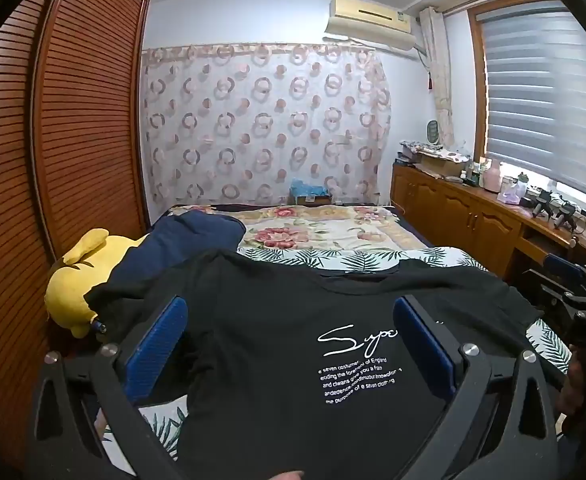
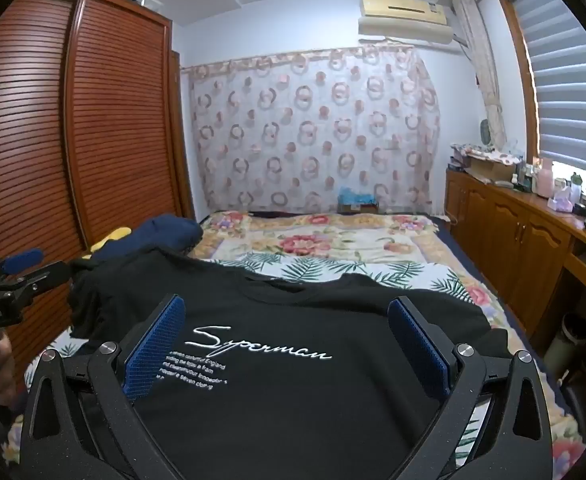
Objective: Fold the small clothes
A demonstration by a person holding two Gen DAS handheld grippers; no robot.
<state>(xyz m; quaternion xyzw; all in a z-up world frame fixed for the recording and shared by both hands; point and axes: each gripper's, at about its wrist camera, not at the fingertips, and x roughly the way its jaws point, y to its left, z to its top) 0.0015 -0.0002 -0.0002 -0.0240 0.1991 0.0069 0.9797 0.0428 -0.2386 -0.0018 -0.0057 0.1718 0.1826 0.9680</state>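
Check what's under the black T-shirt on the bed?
Around the black T-shirt a leaf-print sheet shows, and a floral blanket lies beyond it. Whatever is directly under the shirt is covered. Both hand-held grippers are open above it.

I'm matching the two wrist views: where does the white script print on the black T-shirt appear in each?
Left wrist: print lower right of centre, partly hidden by the right finger.
Right wrist: print centre-left, reading "Superman" in full.
Shared landmark: air conditioner, upper right in both.
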